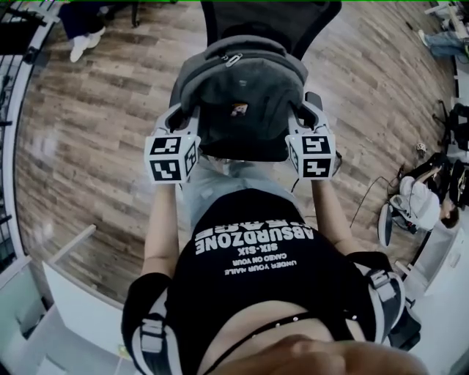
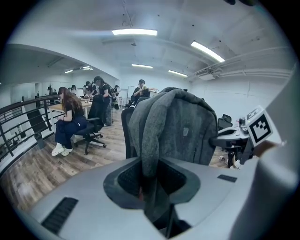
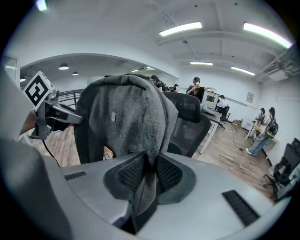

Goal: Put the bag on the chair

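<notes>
While you hold the grey fabric backpack (image 1: 242, 88) upright just before the black mesh office chair (image 1: 271, 18), your left gripper (image 1: 181, 117) has its jaws pinching a fold of its fabric on one side, your right gripper (image 1: 309, 110) the other.

Chair (image 1: 271, 18) backrest cut by top edge; seat mostly hidden beneath bag (image 1: 242, 80).

Bag (image 1: 242, 88) on chair (image 1: 293, 22) (perhaps just above seat).
</notes>
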{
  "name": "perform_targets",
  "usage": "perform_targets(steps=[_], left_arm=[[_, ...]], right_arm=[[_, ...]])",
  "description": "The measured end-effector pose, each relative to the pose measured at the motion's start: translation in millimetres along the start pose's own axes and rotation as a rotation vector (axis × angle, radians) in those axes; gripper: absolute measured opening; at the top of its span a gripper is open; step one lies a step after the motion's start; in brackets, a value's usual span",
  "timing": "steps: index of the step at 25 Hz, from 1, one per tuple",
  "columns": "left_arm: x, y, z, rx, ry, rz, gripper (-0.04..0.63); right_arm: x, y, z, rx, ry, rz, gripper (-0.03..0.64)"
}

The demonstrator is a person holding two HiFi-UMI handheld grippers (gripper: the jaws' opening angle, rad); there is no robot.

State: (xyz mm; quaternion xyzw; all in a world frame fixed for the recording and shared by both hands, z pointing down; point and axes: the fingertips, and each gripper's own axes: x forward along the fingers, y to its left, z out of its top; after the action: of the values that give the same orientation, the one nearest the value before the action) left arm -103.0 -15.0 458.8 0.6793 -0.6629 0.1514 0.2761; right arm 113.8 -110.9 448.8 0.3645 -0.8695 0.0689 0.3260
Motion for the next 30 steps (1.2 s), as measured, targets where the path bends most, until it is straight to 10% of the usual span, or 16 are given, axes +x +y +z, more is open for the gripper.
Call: perform_targets(steps=[30], left_arm=[[89,47,60,0.085,0.115,-0.182,0.086]], right_arm=[[68,-30,43,0.133,0.051,-0.141,0.064]])
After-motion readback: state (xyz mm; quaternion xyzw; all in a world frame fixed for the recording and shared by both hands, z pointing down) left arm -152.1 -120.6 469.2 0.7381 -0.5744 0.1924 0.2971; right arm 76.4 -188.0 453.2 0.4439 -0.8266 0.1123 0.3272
